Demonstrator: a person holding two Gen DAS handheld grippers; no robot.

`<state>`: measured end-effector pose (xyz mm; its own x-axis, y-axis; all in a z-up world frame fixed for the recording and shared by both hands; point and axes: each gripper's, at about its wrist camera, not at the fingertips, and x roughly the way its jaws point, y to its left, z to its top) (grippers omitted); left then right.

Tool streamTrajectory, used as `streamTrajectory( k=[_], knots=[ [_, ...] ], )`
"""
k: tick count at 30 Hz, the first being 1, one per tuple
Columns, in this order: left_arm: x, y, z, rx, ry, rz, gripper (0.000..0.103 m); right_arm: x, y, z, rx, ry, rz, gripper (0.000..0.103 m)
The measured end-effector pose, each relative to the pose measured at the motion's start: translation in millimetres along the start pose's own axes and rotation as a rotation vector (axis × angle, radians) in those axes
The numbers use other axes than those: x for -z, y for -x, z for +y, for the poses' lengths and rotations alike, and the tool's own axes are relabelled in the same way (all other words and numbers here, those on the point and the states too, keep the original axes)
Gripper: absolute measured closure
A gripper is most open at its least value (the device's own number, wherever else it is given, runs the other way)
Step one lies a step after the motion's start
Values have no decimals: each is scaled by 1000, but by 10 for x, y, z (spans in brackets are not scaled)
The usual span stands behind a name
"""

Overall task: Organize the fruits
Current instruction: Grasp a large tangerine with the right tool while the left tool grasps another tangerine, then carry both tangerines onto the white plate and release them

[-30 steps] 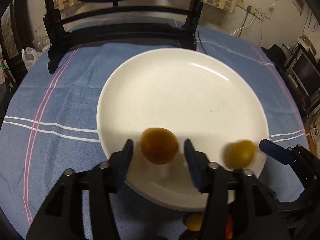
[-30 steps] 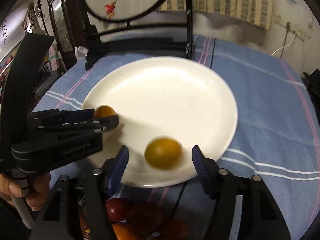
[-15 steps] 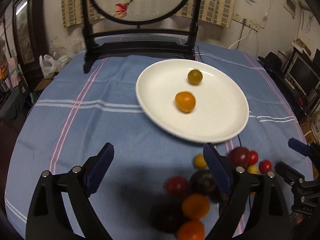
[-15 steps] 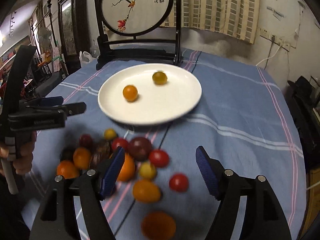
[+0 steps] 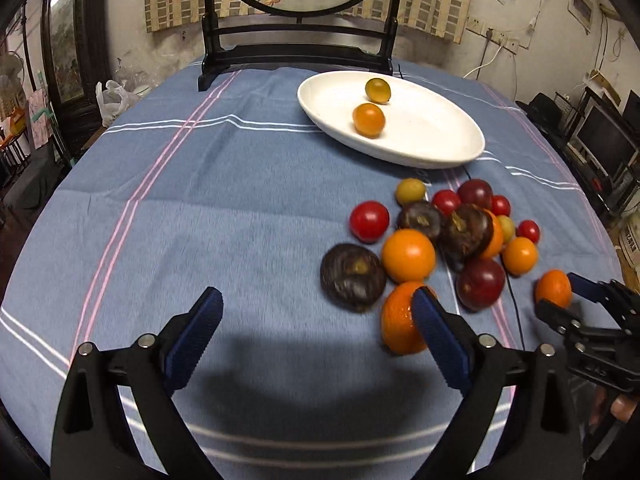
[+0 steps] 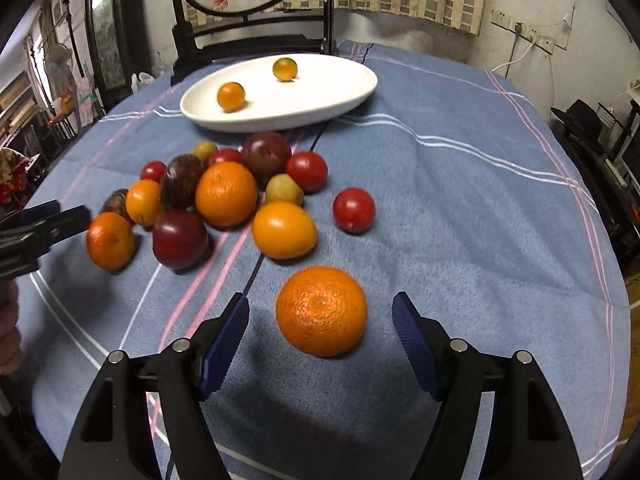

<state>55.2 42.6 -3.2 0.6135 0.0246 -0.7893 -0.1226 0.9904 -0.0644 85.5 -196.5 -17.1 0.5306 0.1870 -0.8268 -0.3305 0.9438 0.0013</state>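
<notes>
Resting on the white plate (image 6: 344, 92) are two yellow tomatoes (image 6: 231, 96); both left tongs (image 5: 316, 340) and right tongs (image 6: 320, 332) gape, empty.

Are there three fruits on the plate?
No, the plate holds only two: an orange fruit and a yellowish fruit.

No readable text in either view. The sack (image 5: 631, 240) at the right edge of the left wrist view has dark printed characters, too small and blurred to read. The right tongs (image 5: 576, 300) body shows faint embossed lettering, not legible either. No labels on fruit or plate.
</notes>
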Motion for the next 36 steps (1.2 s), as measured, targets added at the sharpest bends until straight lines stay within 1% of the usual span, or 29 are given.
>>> streamTrajectory(
  k=[1, 2, 3, 5, 8, 12, 17, 18, 20, 21, 22, 23, 24, 27, 29, 32, 36],
  knots=[
    [21, 18, -7, 5, -4, 0, 10, 8, -31, 12, 5, -4, 7, 28],
    [56, 36, -13, 9, -11, -1, 10, 19, -52, 23, 5, -5, 11, 36],
    [66, 43, -23, 9, -16, -1, 10, 29, -86, 35, -1, -6, 19, 53],
    [74, 63, -44, 7, -23, -2, 10, 44, -78, 44, 11, -7, 5, 60],
    [90, 71, -54, 13, -24, 3, 10, 75, -65, 33, -13, -12, -4, 60],
    [104, 78, -128, 23, -43, 7, 10, 90, -43, -59, -73, -57, -11, 60],
    [147, -17, -274, 19, -87, 26, 11, 106, -29, -72, -96, -63, -13, 59],
    [153, -65, -292, 17, -91, 36, 14, 108, -25, -75, -100, -66, -14, 59],
    [160, -181, -311, 30, -99, 77, 39, 114, -22, -87, -108, -70, -14, 59],
    [163, -237, -307, 36, -96, 101, 43, 116, -19, -83, -110, -71, -15, 59],
    [172, -261, -303, 30, -95, 99, 46, 118, -16, -83, -112, -72, -16, 59],
    [173, -260, -312, 19, -103, 86, 58, 120, -13, -83, -115, -72, -16, 59],
    [174, -266, -315, -1, -114, 79, 60, 125, -12, -86, -115, -72, -16, 59],
    [153, -270, -254, 31, -84, 96, 61, 138, 9, -78, -117, -66, -21, 59],
    [135, -245, -227, 32, -88, 98, 61, 157, 51, -78, -131, -64, -27, 59],
    [53, -115, -192, 44, -103, 65, 61, 144, 112, -79, -158, -64, -33, 59],
    [-174, 84, -195, 76, -119, 2, 61, 17, 312, -33, -162, -34, -79, 59]
  ],
)
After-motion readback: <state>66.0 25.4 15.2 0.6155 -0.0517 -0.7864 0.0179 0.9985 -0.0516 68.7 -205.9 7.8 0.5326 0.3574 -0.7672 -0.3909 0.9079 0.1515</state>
